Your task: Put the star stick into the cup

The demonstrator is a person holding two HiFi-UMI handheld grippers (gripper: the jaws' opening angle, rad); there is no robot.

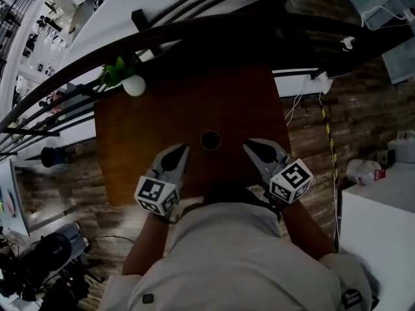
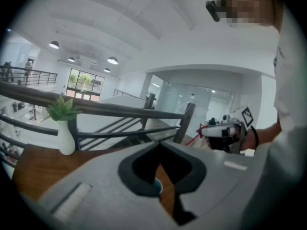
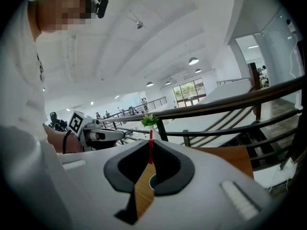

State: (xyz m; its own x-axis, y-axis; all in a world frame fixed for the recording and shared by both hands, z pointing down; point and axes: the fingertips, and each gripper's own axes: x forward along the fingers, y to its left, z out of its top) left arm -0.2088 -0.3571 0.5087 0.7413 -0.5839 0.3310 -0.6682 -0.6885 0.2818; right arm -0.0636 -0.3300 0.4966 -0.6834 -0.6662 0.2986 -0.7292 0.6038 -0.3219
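Note:
A dark cup (image 1: 210, 140) stands near the front of the brown table (image 1: 149, 122), and its teal rim shows through the jaw gap in both gripper views (image 2: 157, 186) (image 3: 151, 181). My right gripper (image 1: 249, 145) sits just right of the cup, shut on a thin red star stick (image 3: 150, 150). The stick runs up the seam of the closed tips (image 3: 150, 142), and its star end is not visible. My left gripper (image 1: 183, 149) rests just left of the cup, its tips (image 2: 159, 143) shut with nothing between them. In the head view the stick cannot be made out.
A white vase with a green plant (image 1: 133, 83) stands at the table's far left corner. A dark railing (image 1: 194, 28) runs behind the far edge. A white counter (image 1: 379, 206) is to the right, and cables and gear (image 1: 45, 258) lie on the floor at the left.

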